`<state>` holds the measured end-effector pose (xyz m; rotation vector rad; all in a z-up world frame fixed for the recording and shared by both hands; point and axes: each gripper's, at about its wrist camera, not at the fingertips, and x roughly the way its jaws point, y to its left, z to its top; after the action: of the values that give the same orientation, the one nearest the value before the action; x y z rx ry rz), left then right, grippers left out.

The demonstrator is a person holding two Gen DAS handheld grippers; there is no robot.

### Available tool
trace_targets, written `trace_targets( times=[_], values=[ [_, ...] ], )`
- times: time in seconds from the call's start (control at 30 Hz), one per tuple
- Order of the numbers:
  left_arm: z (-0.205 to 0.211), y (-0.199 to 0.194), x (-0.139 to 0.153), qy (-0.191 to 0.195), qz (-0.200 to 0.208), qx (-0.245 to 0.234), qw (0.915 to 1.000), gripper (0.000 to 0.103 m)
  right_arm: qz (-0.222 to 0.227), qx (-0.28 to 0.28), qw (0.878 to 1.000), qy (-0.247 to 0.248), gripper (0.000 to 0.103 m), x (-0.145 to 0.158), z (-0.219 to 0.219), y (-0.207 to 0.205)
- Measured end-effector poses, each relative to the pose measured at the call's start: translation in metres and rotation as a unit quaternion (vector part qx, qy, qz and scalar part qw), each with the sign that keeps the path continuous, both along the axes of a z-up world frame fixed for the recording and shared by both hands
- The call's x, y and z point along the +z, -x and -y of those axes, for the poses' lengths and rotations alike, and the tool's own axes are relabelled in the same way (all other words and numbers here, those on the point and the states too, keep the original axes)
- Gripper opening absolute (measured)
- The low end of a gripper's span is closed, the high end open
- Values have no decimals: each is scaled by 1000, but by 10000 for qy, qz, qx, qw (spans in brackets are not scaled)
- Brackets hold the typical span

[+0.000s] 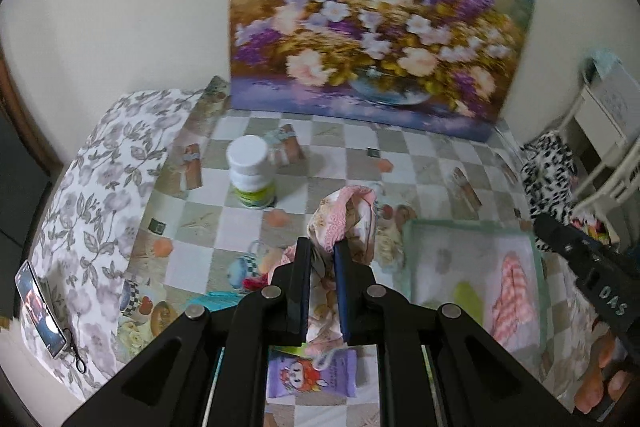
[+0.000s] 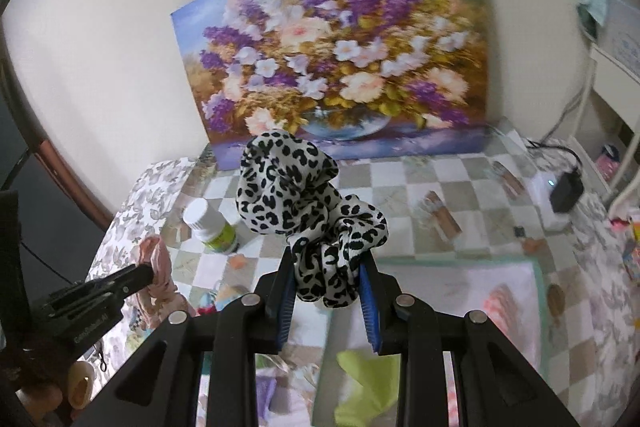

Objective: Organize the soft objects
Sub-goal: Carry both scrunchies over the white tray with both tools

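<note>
My left gripper [image 1: 322,247] is shut on a pink floral scrunchie [image 1: 347,217] and holds it above the table, left of a pale green tray [image 1: 472,227]. The tray holds a pink checked cloth [image 1: 514,293] and a lime green piece [image 1: 468,297]. My right gripper [image 2: 326,259] is shut on a black-and-white leopard-print scrunchie [image 2: 304,187], held above the tray [image 2: 538,291]. The right gripper and its scrunchie [image 1: 550,179] show at the right edge of the left wrist view. The left gripper with the pink scrunchie [image 2: 158,259] shows at the left of the right wrist view.
A white pill bottle with a green label [image 1: 251,173] stands on the checked tablecloth [image 1: 344,151]. A flower painting [image 1: 372,27] leans on the wall behind. A purple snack packet [image 1: 310,373] lies under my left gripper. A floral pillow [image 1: 92,195] sits left; a charger [image 2: 566,189] right.
</note>
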<state>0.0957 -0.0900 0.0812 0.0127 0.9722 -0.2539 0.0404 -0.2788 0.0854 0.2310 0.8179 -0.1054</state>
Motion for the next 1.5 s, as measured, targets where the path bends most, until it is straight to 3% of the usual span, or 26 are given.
trace_targets(
  times=[0.13,0.5,0.6,0.7,0.9,1.03,1.5],
  values=[
    [27,11,-1,-138,42,-284,9995,12,-368,-230,9990,-70,31,-6,19,12],
    [111,30,-31,-586,-172,-1159,9914,12,-697,-1102,9909,-324,31,-24,88,31],
    [126,32,-42,-717,-247,-1207,9898,12,-887,-1340,9867,-251,31,-34,103,33],
    [136,32,-53,-544,-447,-1262,9895,12,-1166,-1563,9808,-88,31,-46,118,35],
    [149,26,-74,-404,-700,-1172,9898,12,-1471,-1775,9725,-323,31,-68,142,34],
    [155,21,-84,-222,-779,-1158,9900,12,-1680,-1740,9694,-431,31,-85,144,28],
    [166,-2,-120,-220,-682,-954,9929,12,-2379,-1445,9580,-692,33,-147,130,10]
  ],
)
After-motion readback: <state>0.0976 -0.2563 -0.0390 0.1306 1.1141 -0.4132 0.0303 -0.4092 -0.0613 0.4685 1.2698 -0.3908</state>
